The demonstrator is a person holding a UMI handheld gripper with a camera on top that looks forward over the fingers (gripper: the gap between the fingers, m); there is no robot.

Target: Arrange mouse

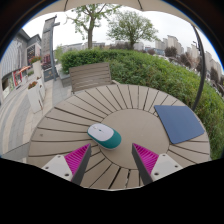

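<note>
**Mouse lying free on slatted table, gripper standing off**

The mouse is lying flat on the round slatted table, near its middle, white on the near-left part of its shell and teal on the right. Nothing is touching it. It is sitting just ahead of the gripper, roughly in line with the gap between the two fingers but beyond their tips, so it is not standing between them.

The jaws are standing released, spread wide apart, and are gripping nothing; the pink pads are facing each other across bare table slats.

To the right of the mouse, well apart from it, a blue mouse pad is resting flat on the same table, near its right rim.

Beyond the mouse, past the far rim of the table, a slatted wooden chair is standing. Behind that, a green hedge is running across, with trees and buildings rising farther off.
</note>
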